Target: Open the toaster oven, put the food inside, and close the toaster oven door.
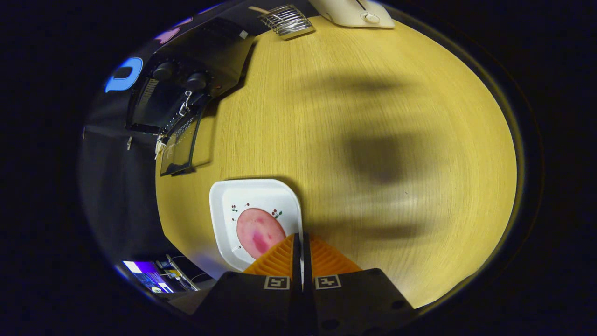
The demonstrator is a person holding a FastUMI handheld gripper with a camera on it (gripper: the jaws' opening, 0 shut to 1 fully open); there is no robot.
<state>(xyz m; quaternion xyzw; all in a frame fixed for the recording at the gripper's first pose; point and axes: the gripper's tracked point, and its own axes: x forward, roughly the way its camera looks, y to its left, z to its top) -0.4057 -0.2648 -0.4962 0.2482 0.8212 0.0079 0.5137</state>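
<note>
Gripper (298, 240), fingers pinched narrow on the rim of the white plate (224, 205) bearing the pink food (259, 231) (apparently for carrying), with the toaster oven (179, 98) already open beyond.

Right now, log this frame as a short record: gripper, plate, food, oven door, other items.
gripper: gripper with its fingers closed on the rim of the white plate
food: pink round slice lying on the plate, just left of the fingers
toaster oven: black toaster oven at the far left of the wooden table
oven door: glass door hanging open
other items: wire rack and a cream appliance beyond, at the table's far edge
</note>
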